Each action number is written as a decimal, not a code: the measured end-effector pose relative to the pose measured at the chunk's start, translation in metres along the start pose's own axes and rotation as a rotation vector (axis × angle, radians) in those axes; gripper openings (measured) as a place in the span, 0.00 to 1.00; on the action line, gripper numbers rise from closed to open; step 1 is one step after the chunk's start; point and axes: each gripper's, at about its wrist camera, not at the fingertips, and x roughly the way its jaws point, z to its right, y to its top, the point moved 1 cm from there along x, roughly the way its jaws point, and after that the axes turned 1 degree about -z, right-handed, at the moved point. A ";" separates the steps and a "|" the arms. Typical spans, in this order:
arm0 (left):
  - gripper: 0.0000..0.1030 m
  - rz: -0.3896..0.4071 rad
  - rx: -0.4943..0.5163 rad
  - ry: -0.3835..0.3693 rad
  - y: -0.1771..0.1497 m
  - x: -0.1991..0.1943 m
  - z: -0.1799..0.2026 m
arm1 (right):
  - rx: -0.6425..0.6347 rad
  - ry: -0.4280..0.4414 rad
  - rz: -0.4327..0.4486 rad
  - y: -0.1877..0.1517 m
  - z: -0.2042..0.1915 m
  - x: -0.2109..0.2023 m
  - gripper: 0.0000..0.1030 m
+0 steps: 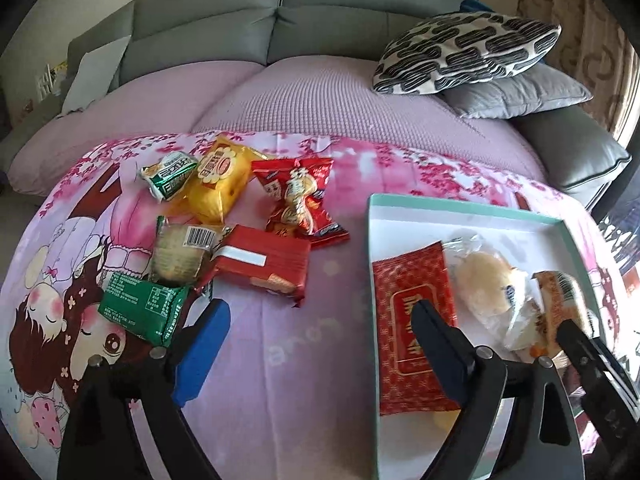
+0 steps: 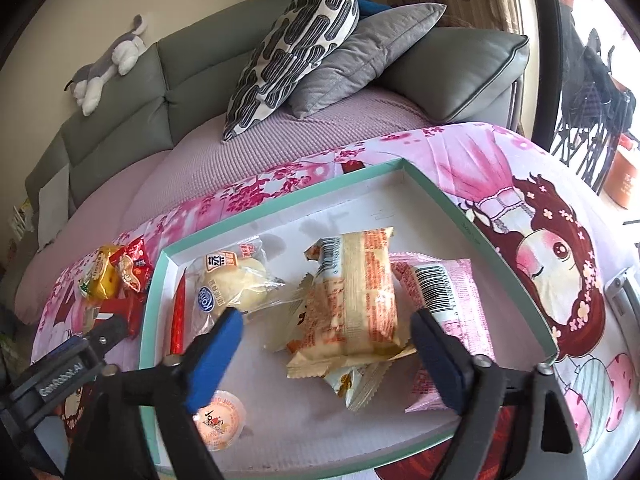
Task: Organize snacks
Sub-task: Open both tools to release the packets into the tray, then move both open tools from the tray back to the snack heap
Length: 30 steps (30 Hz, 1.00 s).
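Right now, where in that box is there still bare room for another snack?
The box's far end, beyond the bun and beige pack, is bare. Its near middle is crowded. The pile outside is packed.

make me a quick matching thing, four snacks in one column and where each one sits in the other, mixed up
Snacks
1. jelly cup
2. green packet
3. beige packet
4. yellow packet

Places
A. on the cloth, far side of the loose pile
B. in the box, near corner, by the right tongs' left finger
C. on the cloth, near end of the loose pile
D. in the box, lying over a pink packet

Pairs: 1-B, 2-C, 3-D, 4-A
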 end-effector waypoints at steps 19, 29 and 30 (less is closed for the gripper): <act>0.99 0.021 0.033 0.062 -0.006 0.000 -0.002 | -0.029 -0.008 0.034 -0.004 -0.003 -0.001 1.00; 0.99 0.043 0.071 0.067 0.002 -0.015 -0.016 | -0.075 0.057 0.073 -0.004 -0.032 -0.015 1.00; 0.99 0.046 0.076 0.084 0.002 -0.016 -0.021 | -0.085 0.065 0.071 -0.006 -0.037 -0.015 1.00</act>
